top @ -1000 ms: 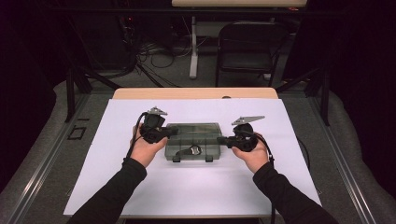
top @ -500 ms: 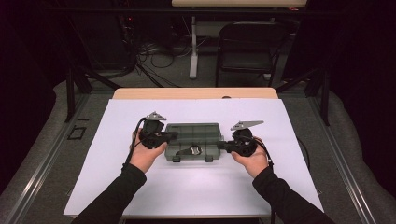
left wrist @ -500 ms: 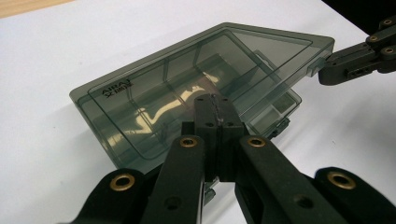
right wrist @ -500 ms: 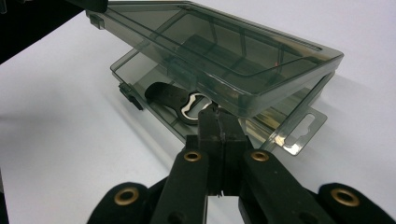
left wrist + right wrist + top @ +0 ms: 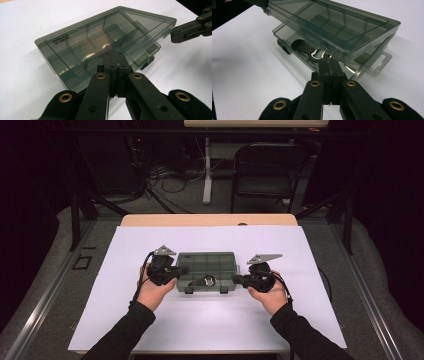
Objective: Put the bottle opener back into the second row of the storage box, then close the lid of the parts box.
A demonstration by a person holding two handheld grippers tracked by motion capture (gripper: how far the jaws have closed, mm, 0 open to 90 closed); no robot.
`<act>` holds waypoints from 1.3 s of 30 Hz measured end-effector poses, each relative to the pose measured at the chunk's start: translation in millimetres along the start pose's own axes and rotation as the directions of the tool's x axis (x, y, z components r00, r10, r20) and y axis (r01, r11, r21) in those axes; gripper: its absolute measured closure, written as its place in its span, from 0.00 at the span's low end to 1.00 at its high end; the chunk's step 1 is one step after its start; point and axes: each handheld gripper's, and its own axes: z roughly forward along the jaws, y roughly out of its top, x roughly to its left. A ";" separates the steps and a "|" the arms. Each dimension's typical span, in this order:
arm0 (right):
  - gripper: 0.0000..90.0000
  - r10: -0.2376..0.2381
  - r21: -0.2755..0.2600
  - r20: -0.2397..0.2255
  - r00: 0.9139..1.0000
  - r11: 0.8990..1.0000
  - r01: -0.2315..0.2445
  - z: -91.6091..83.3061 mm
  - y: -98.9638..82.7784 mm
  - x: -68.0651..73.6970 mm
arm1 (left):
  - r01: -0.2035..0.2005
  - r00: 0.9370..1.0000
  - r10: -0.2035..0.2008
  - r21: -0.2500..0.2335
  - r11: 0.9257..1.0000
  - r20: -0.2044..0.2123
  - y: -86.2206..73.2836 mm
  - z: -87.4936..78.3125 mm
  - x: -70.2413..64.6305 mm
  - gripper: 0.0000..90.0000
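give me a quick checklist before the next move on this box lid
1. Lid raised off the base: ok, it stands ajar above the base in both gripper views.
2. Left gripper shut: ok, fingers pressed together at the lid's edge.
3. Right gripper shut: ok, fingers together under the lid's front edge.
4. Whether either gripper bears the lid's weight: cannot tell, contact is hidden.
5. Contents settled: ok, a dark tool lies flat in the base.
6. Box square on the white sheet: ok, it sits between both hands in the high view.
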 end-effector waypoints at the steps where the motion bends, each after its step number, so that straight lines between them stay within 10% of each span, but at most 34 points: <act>1: 1.00 0.001 0.000 0.000 1.000 1.000 -0.001 -0.3 -0.7 0.4 | 0.007 1.000 -0.007 -0.003 1.000 0.000 -1.8 0.8 0.1 1.00; 24: 1.00 -0.016 0.015 0.009 1.000 1.000 0.016 3.4 -20.9 5.1 | -0.003 1.000 0.004 -0.011 1.000 0.010 -32.0 4.0 -3.7 1.00; 39: 1.00 -0.008 0.010 0.034 0.999 1.000 0.008 2.8 -20.1 0.8 | -0.022 0.999 0.019 -0.060 0.998 -0.051 -7.4 0.2 0.3 1.00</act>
